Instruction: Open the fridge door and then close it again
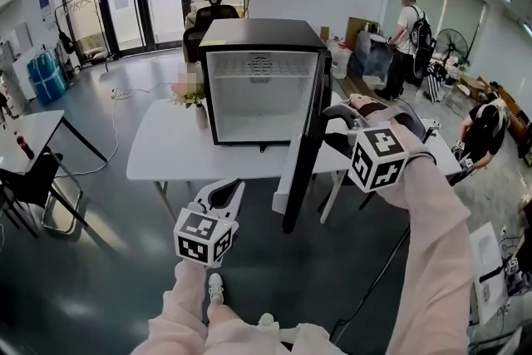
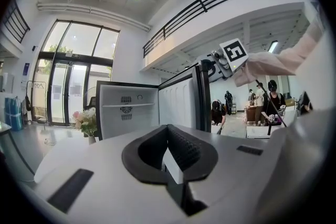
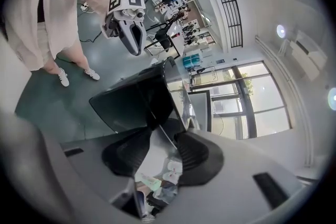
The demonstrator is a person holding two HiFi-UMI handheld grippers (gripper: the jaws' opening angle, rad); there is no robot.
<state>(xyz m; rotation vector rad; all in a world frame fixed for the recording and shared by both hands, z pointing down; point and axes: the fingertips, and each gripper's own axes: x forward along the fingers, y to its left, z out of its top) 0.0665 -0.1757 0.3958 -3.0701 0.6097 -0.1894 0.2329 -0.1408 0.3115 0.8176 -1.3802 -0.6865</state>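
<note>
The left hand-held gripper (image 1: 235, 189) is hanging idle nearest me, jaws together on nothing. The right hand-held gripper (image 1: 332, 119) is straddling the free edge of the fridge door (image 1: 303, 154), jaws wide and not pinching, probably to steer its swing; beyond, the fridge (image 1: 262, 33) is standing open on the bench (image 1: 170, 150).

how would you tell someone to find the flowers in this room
Look for the white table in the middle of the hall, with a black mini fridge standing open on it. Just left of the fridge sits a small vase of pale pink flowers, the one soft, coloured thing beside that boxy appliance.
</note>
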